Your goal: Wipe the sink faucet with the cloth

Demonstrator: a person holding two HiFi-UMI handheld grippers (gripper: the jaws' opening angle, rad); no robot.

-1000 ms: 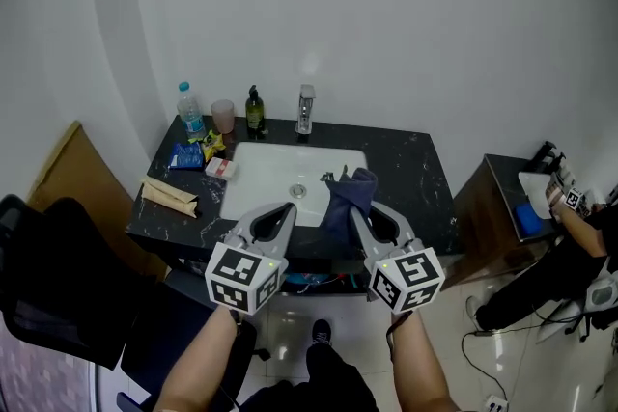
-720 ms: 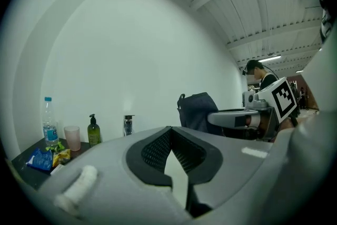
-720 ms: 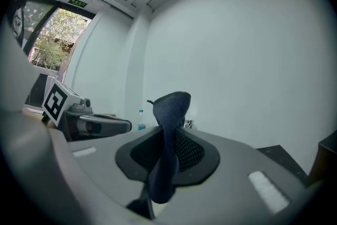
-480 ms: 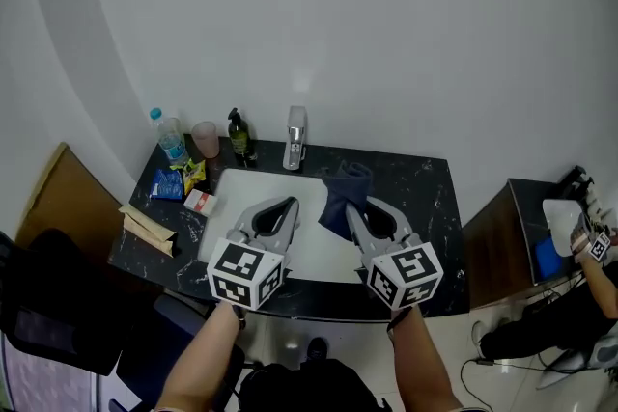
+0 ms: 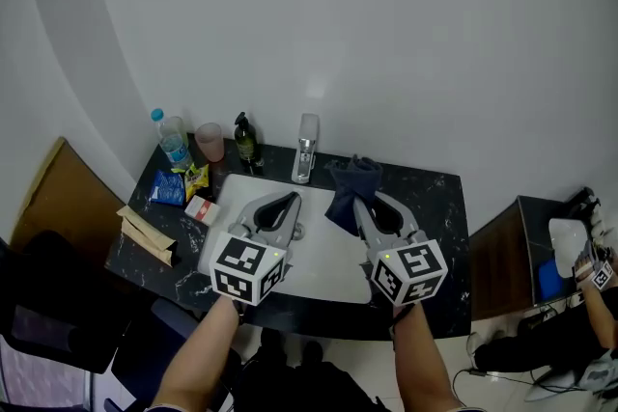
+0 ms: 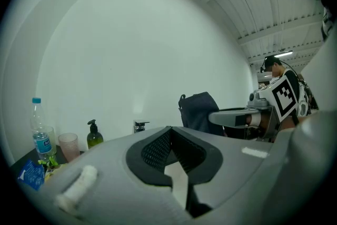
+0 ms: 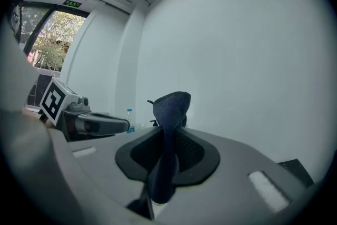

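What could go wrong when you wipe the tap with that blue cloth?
1. The dark blue cloth is pinched in the right tongs with much of it sticking out loose. It might slip free or flop aside while rubbing the silver faucet.
2. The dark green soap bottle and the pink cup stand just left of the faucet. The shut, empty left tongs could probably knock them over if they swing that way.

Black counter [image 5: 436, 200] (marbled) carries faucet [image 5: 306, 150], water bottle [image 5: 173, 142], cup [image 5: 209, 142], soap dispenser [image 5: 245, 141].
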